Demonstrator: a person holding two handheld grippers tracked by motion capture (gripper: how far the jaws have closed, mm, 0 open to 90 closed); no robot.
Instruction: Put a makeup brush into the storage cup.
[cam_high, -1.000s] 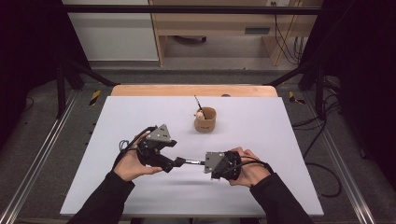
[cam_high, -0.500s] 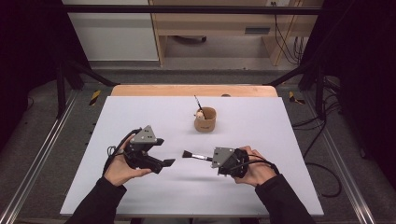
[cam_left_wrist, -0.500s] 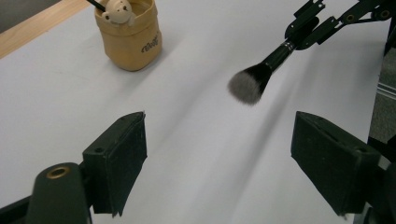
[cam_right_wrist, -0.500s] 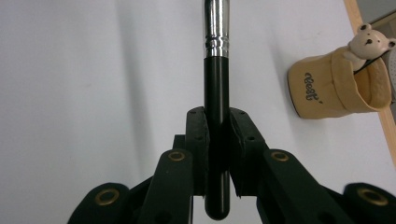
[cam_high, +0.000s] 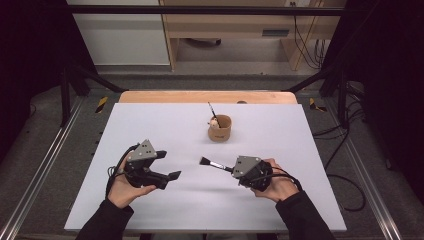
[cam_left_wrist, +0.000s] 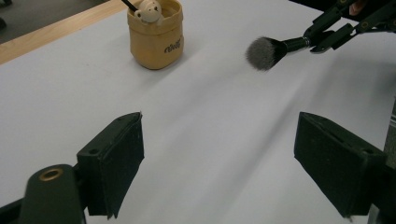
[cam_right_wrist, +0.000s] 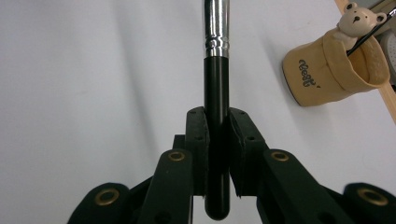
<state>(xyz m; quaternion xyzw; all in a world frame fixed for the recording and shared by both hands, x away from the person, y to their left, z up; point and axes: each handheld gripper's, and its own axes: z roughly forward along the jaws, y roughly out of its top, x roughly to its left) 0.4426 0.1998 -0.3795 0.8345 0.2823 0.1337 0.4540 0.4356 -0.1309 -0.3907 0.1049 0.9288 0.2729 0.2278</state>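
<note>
Tan cup (cam_high: 220, 128) upright at my table's (cam_high: 150, 125) far centre, bear figure (cam_left_wrist: 148, 10) at rim, thin black stick (cam_high: 212, 109) leaning inside. Wooden strip (cam_high: 165, 97) borders far edge.

Left gripper (cam_high: 169, 165): jaws wide, just been opening, nothing between them; low over the table (cam_high: 150, 125), near edge.
Right gripper (cam_high: 231, 170): jaws clamped on brush handle (cam_right_wrist: 216, 93); level above the table.

Black brush (cam_right_wrist: 217, 116) (silver collar, grey bristles), tan cup (cam_high: 220, 128), white table (cam_high: 300, 150).
</note>
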